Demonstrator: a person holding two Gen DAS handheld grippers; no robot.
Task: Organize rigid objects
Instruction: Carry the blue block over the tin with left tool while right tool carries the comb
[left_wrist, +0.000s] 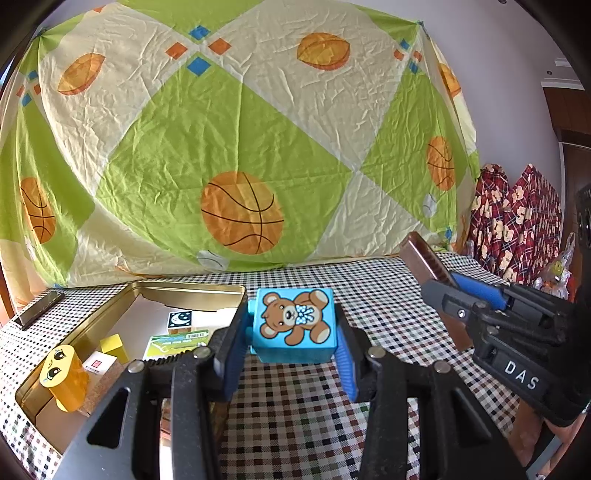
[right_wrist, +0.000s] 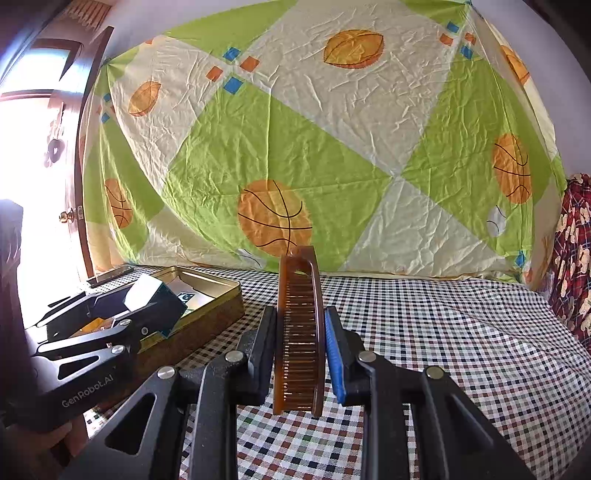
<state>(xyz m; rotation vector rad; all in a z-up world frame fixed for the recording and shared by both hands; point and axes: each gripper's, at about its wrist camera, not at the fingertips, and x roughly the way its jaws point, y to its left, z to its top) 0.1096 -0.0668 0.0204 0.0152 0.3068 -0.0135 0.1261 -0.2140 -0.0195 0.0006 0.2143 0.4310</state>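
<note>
My left gripper is shut on a blue cube with a teddy bear picture, held just above the checked cloth. Immediately to its left lies an open gold tin. Inside the tin are a moon-print block, a yellow block and a green card. My right gripper is shut on a brown comb that stands on edge between the pads. In the left wrist view that right gripper and the comb hang to the right of the cube. In the right wrist view the left gripper holds the cube over the tin.
A yellow cylinder with a cartoon face stands at the tin's near left corner. A dark metal bar lies beyond the tin. A basketball-print sheet hangs behind the table. Red patterned cloth is piled at the right. The checked tablecloth spreads right.
</note>
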